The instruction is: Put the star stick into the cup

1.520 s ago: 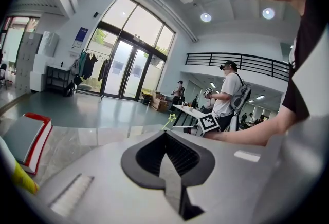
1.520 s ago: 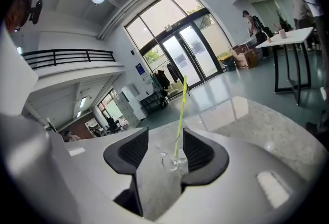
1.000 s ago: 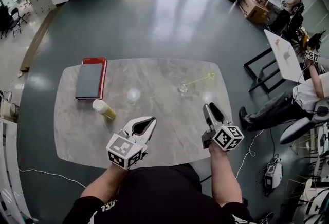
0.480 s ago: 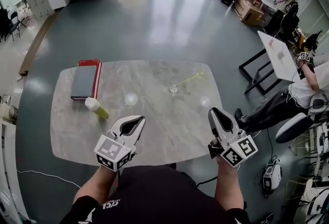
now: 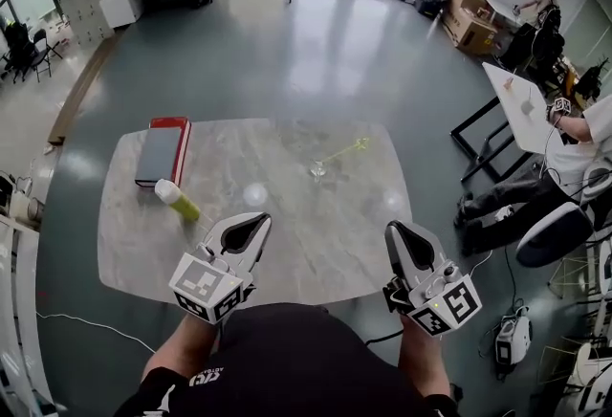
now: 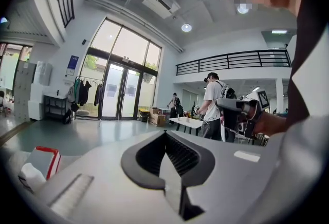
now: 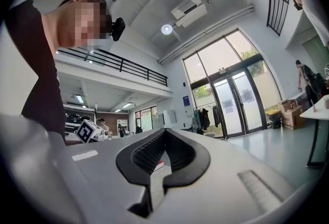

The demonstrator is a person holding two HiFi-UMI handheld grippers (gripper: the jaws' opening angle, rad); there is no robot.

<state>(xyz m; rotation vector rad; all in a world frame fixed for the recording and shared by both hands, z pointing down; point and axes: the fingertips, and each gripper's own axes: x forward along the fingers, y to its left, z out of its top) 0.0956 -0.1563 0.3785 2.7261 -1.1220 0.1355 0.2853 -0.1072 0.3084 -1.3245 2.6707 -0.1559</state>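
Head view, looking steeply down: I saw the left gripper [image 5: 259, 218] and the right gripper [image 5: 393, 227] held at the near edge of a marble-patterned table [image 5: 287, 248], well apart from everything on it. Each gripper's jaws were closed tip to tip with nothing between them, and both gripper views showed the same.

The cup [image 5: 316, 172] stood toward the far side of the table. The star stick [image 5: 342, 152] met it at its lower end and slanted toward the far right, star outermost. It was too small for me to tell whether that end sat inside the cup.

At far left lay a grey-and-red book [image 5: 161, 153] and, just beside it, a yellow bottle [image 5: 178, 200] on its side.

Writing: white letters on the black shirt [image 5: 287, 358] were cut off and I could not read them. The gripper cubes carried square black-and-white markers.

Cup and stick appeared in the head view alone. Left gripper view added the book's red edge and the right gripper in a hand. Right gripper view added coats [image 7: 203, 117] hanging beside glass doors [image 7: 236, 105].
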